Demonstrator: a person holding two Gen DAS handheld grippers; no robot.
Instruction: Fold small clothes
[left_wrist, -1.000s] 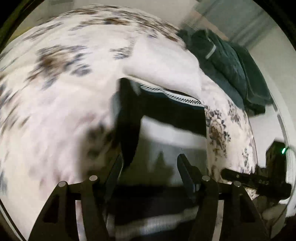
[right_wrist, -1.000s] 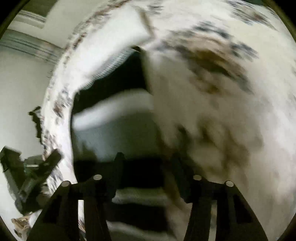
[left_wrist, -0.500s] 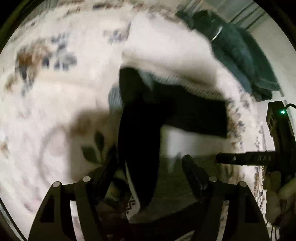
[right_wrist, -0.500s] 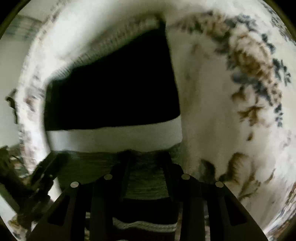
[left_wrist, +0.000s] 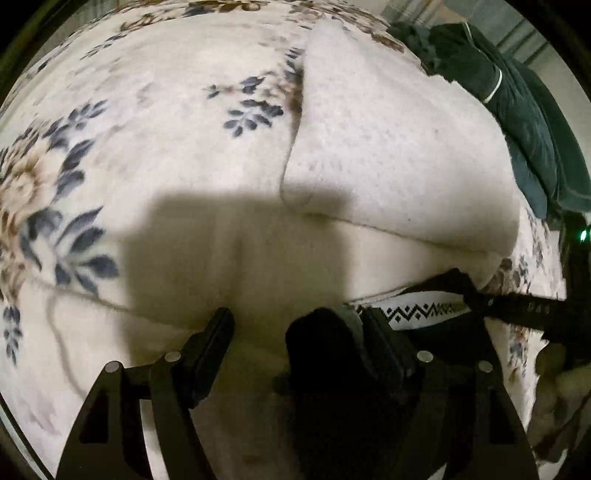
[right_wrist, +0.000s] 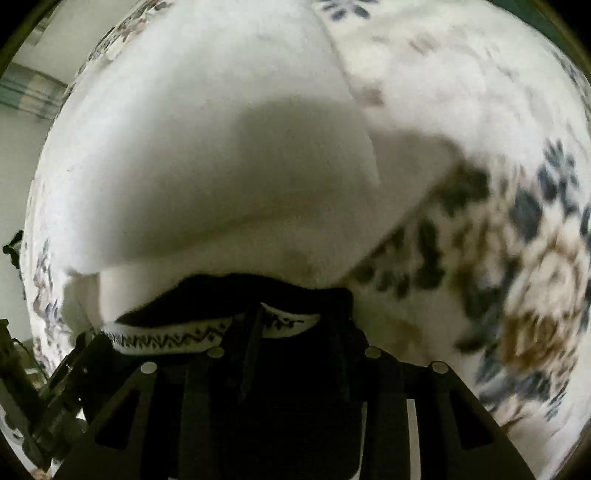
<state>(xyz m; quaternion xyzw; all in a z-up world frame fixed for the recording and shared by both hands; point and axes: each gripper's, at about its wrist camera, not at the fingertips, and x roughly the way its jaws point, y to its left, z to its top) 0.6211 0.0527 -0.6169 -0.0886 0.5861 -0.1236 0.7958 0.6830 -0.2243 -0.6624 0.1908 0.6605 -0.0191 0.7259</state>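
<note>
Black knit garment (right_wrist: 258, 398) on floral blanket (left_wrist: 147, 147)

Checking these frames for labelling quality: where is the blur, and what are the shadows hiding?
Left wrist view: mostly sharp, with a blocky shadow over the floral blanket ahead of the fingers. Right wrist view: blanket print smeared on the right, and the dark garment lost in gloom.

a bed (left_wrist: 155, 155) with a floral cover carries a cream folded cloth (left_wrist: 388, 147), a black garment (right_wrist: 280, 295) with a white patterned band, and dark green clothes (left_wrist: 517, 110) near its far edge.
</note>
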